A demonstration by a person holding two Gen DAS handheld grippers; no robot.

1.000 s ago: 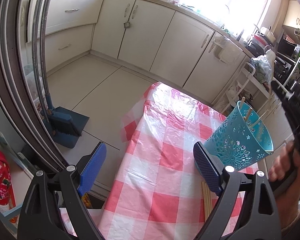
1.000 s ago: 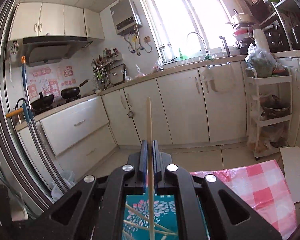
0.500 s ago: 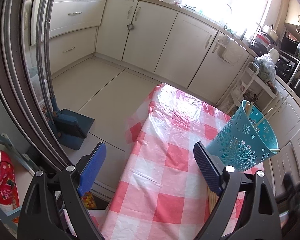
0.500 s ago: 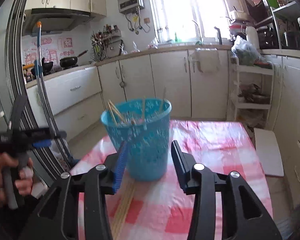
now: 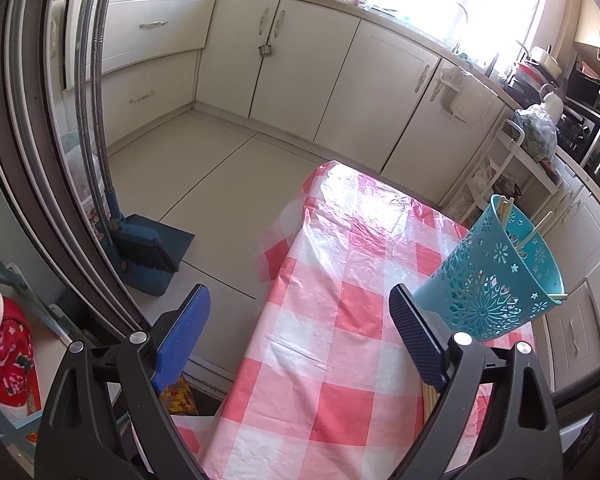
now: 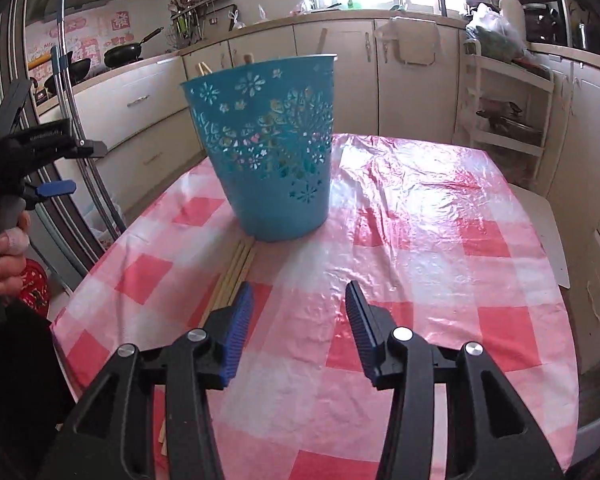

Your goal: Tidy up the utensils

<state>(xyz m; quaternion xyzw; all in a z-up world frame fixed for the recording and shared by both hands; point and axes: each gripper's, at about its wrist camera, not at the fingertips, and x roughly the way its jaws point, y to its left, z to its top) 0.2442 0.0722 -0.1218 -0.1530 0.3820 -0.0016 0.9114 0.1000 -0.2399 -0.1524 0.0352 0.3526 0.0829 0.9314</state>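
- You are partway through, judging by the layout: several chopsticks already stand in the turquoise basket [image 6: 268, 148], their tips [image 6: 204, 67] poking above the rim at about 10 and 12 o'clock.
- A bundle of loose chopsticks [image 6: 236, 270] is left on the tabletop [image 6: 440, 248], running from the basket's base toward 7 o'clock, so more trips look necessary.
- Your right hand-held gripper [image 6: 296, 320] hovers with its jaws wide and nothing between them; its left pad sits just beside the near end of the bundle.
- Your left hand-held gripper [image 5: 300, 344] is also spread wide and empty, hanging over the table's left edge, with the basket [image 5: 496, 276] at its 2 o'clock.
- The basket is a tapered plastic pail with flower-shaped cut-outs, standing upright on the red-and-white checked cloth; the chopsticks are thin, pale wooden sticks.
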